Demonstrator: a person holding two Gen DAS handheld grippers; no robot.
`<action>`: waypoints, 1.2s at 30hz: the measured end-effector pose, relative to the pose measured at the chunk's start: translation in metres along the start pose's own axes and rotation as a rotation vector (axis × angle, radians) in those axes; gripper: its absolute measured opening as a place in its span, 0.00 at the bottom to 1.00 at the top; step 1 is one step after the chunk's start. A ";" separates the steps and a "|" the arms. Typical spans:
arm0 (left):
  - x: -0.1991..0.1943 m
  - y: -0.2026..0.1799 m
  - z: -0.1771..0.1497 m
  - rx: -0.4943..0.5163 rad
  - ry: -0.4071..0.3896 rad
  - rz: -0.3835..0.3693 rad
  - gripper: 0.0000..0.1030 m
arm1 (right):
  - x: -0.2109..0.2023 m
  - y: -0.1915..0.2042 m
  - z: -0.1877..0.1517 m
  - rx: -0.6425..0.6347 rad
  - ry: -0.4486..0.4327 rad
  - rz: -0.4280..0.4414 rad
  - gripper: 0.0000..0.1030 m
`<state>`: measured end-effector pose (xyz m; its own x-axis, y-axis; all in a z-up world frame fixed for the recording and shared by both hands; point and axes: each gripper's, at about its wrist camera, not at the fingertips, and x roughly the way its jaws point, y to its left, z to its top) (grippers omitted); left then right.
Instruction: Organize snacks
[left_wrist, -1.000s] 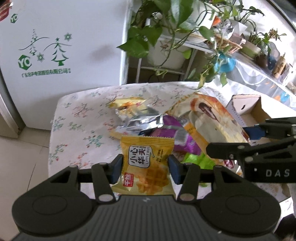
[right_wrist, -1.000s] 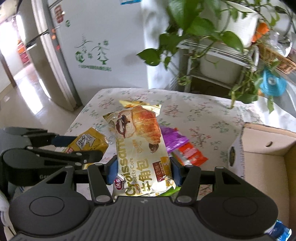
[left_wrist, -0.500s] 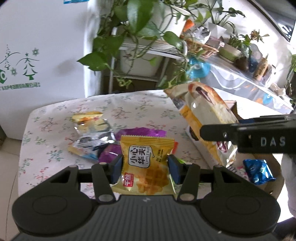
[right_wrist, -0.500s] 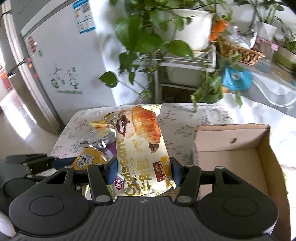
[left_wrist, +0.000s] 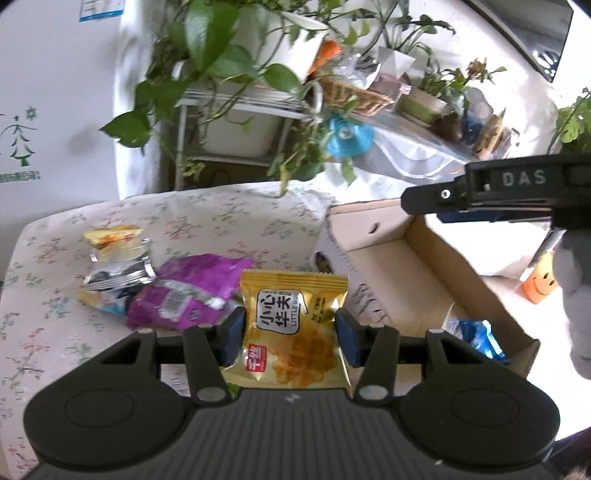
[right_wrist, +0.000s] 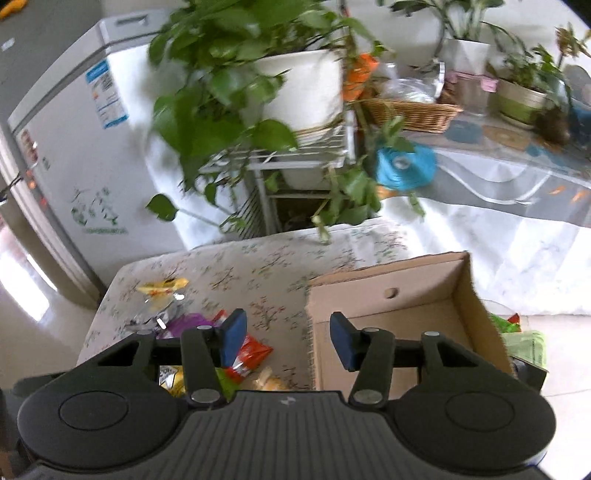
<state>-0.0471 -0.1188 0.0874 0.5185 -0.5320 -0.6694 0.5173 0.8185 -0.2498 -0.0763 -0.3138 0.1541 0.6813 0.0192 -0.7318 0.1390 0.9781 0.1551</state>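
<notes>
Table (left_wrist: 229, 214) with flowered cloth; cardboard box (right_wrist: 413, 317) on its right side. Loose snacks heaped at left, purple bag (left_wrist: 184, 291) among them. Left gripper (left_wrist: 290, 328) clamps yellow waffle packet (left_wrist: 291, 328), just left of the box. Right gripper (right_wrist: 284, 336): jaws have just been closing, nothing between them, above box's near left corner.

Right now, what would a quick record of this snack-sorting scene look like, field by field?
left gripper: jaws shut on a yellow waffle packet
right gripper: nothing between the jaws, which have just been closing a little
cardboard box: open-topped, with a blue packet inside
table: floral cloth; a purple packet and a silver packet lie loose on it
</notes>
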 end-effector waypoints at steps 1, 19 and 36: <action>0.002 -0.004 0.000 -0.006 0.001 -0.011 0.49 | 0.000 -0.005 0.000 0.014 0.006 -0.011 0.55; -0.029 0.039 -0.018 -0.034 0.016 0.101 0.49 | 0.035 0.064 -0.084 -0.172 0.343 0.187 0.69; -0.030 0.057 -0.020 -0.115 -0.013 0.146 0.49 | 0.080 0.107 -0.139 -0.259 0.499 0.133 0.56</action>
<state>-0.0468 -0.0518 0.0787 0.5916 -0.4077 -0.6955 0.3550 0.9063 -0.2293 -0.1067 -0.1791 0.0196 0.2505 0.1792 -0.9514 -0.1479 0.9783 0.1453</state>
